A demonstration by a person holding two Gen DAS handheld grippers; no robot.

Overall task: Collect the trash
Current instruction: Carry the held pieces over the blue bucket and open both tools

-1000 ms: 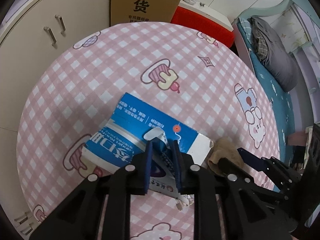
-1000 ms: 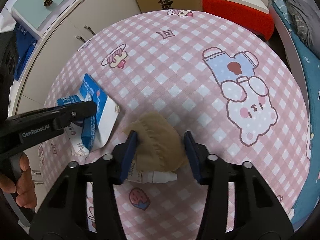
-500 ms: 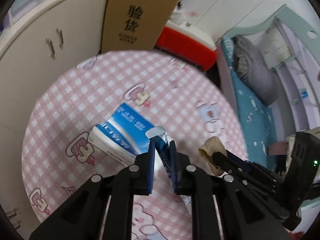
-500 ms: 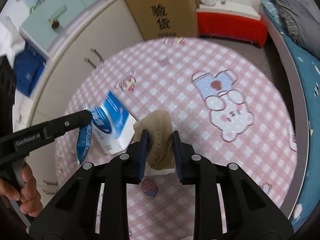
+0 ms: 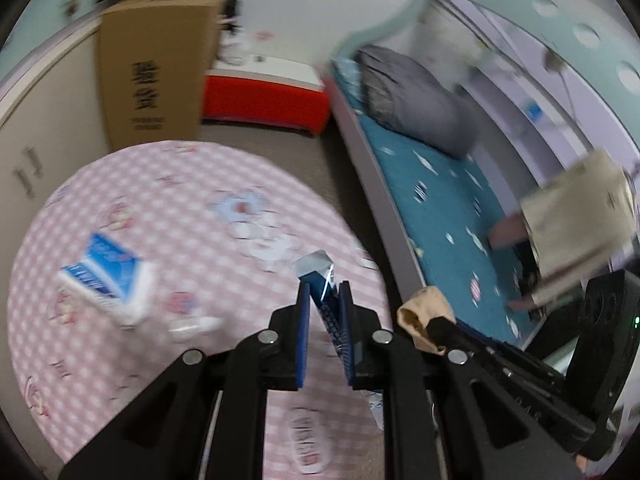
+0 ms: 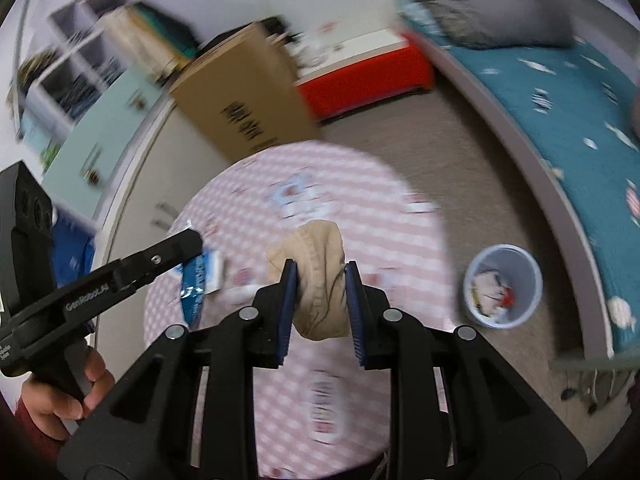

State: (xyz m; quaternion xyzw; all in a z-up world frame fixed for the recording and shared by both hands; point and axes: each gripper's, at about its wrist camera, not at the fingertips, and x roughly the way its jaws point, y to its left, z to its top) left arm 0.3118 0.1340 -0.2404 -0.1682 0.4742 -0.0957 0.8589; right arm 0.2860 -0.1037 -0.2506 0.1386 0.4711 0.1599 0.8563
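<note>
Crumpled tan cloth (image 6: 320,276) between tongs (image 6: 322,304)

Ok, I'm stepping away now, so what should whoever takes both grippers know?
Left gripper: shut on a crumpled blue foil wrapper.
Right gripper: shut on a tan fabric wad.
Both are lifted clear of the pink checked round mat.
Left on the mat: a blue-and-white carton and a small white bottle.
Next: the pale round bin beside the mat.

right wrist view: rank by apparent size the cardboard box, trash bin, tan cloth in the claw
1. cardboard box, largest
2-3. trash bin and tan cloth: look about alike; the cloth is far nearer the camera, so unranked.
</note>
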